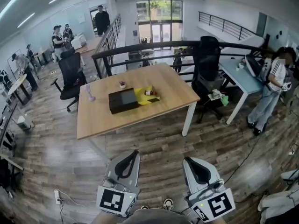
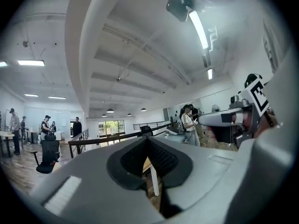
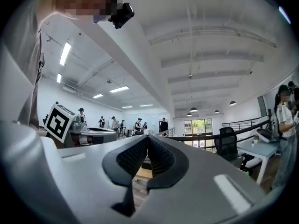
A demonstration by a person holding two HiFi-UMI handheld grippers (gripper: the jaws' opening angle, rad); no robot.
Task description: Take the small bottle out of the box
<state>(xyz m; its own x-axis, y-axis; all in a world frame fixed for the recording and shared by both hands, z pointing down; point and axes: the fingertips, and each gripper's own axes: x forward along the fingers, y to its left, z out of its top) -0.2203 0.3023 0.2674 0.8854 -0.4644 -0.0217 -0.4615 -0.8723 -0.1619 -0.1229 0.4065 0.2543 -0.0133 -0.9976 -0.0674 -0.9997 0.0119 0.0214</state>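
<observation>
**Both claws shut, box well ahead**

**Head view.** The left claw (image 1: 134, 153) and the right claw (image 1: 187, 160) hang low in front of us, each with its jaws pressed together on nothing. Far beyond both tips stands the wooden surface (image 1: 168, 85). On it lies the black box (image 1: 123, 100), with a yellow part (image 1: 141, 99) open on the side toward the right claw. A small dark thing on that yellow part is, we judge, the small bottle (image 1: 149, 93). It is too small for us to tell whether it stands or lies, or whether the black half holds anything.

We see several risks. If the claws arrive shut like this, they would shove the bottle instead of taking it. A clear glass (image 1: 88, 94) stands on the left claw's side of the box, and a small cup (image 1: 122, 84) just beyond it; a careless reach could tip either one. The box is loose on the surface and may slide or lift with the bottle. On the floor just outside the left claw lies a power strip (image 1: 58, 196) with its cable, which could catch a foot on the way over.

**Left gripper view.** The jaws meet tip to tip and are empty. Through the slot beneath them we make out only a sliver of wood and a white leg. The right claw floats off to the side.

**Right gripper view.** The jaws are closed here too, gripping nothing. Low in their slot we see a dark edge on wood, probably the box. We cannot make out the bottle.
</observation>
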